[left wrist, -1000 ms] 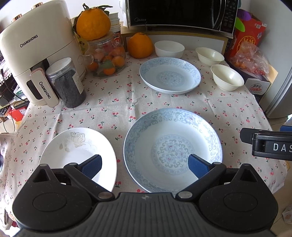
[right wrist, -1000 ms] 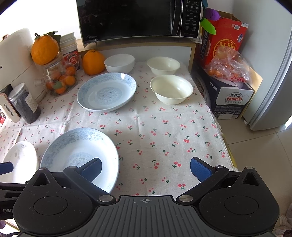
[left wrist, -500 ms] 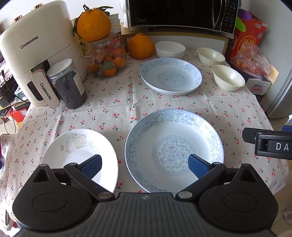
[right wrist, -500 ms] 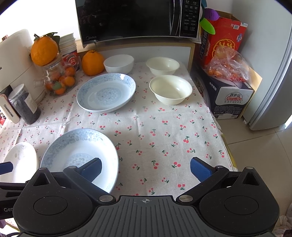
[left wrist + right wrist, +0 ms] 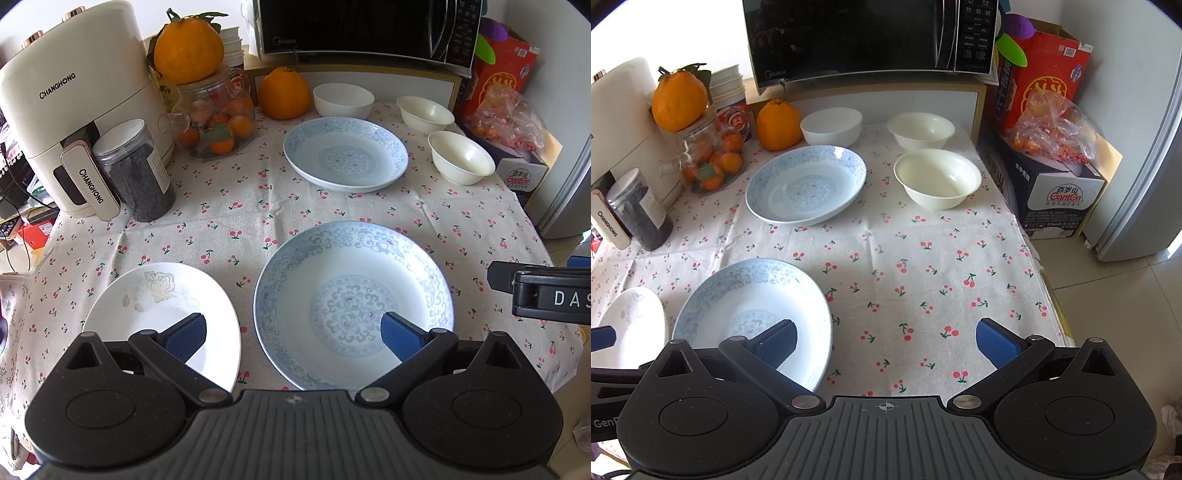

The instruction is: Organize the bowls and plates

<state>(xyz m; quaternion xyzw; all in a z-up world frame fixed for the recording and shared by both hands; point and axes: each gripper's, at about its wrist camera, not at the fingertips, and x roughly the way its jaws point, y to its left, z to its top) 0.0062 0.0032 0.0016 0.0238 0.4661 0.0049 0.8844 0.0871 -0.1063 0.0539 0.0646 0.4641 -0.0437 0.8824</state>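
A blue-patterned plate (image 5: 351, 299) (image 5: 750, 314) lies near the table's front edge, with a white rose-printed plate (image 5: 159, 310) (image 5: 631, 321) to its left. A second blue-patterned plate (image 5: 345, 153) (image 5: 807, 184) sits farther back. Three cream bowls stand behind and right of it: one (image 5: 343, 99) (image 5: 831, 125), another (image 5: 424, 114) (image 5: 921, 129), and the nearest (image 5: 461, 157) (image 5: 938, 177). My left gripper (image 5: 291, 338) hovers open over the gap between the two near plates. My right gripper (image 5: 886, 341) is open above the tablecloth, right of the near blue plate.
An air fryer (image 5: 74, 110), a dark jar (image 5: 136, 173), a glass jar of oranges (image 5: 214, 118) and a loose orange (image 5: 282, 94) crowd the back left. A microwave (image 5: 868, 37) stands behind. Boxes (image 5: 1049, 184) and a fridge (image 5: 1145, 147) flank the table's right edge.
Both grippers have drifted slightly backward and stayed open; the plates and bowls have not moved.
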